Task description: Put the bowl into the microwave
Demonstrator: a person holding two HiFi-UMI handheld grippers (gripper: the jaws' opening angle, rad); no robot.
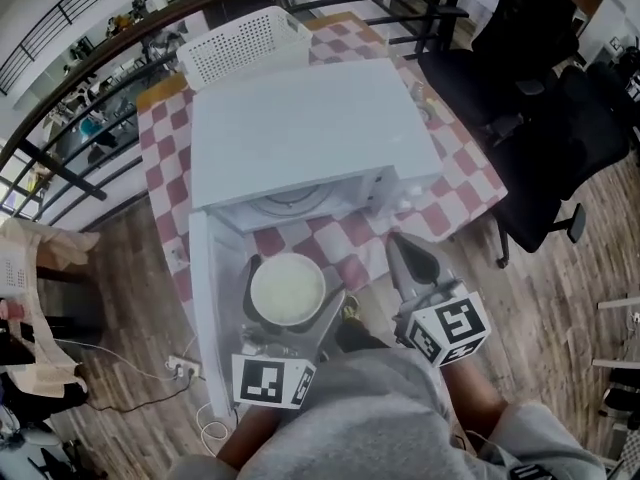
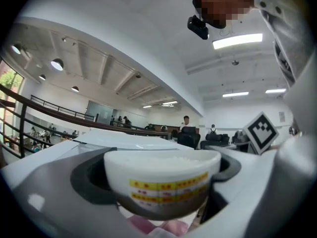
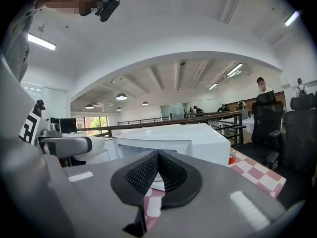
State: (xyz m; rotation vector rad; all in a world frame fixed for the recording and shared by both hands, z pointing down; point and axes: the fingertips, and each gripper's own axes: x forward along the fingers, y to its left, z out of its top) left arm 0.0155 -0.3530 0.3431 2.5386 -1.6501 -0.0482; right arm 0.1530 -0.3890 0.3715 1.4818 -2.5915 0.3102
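A white bowl [image 1: 287,289] full of rice hangs in front of the open white microwave [image 1: 305,128], just below its cavity [image 1: 300,204]. My left gripper [image 1: 291,280] is shut on the bowl. In the left gripper view the bowl [image 2: 161,181] sits between the two jaws of that gripper [image 2: 161,168], its yellow label facing me. My right gripper [image 1: 401,254] is to the right of the bowl, shut and holding nothing. In the right gripper view its black pads [image 3: 148,172] meet, and the microwave [image 3: 173,142] stands beyond them.
The microwave door [image 1: 212,303] swings out at the left, beside the bowl. A white basket [image 1: 245,44] stands behind the microwave on the red-checked table [image 1: 460,183]. Black office chairs [image 1: 545,118] stand to the right. A power strip [image 1: 184,369] lies on the floor.
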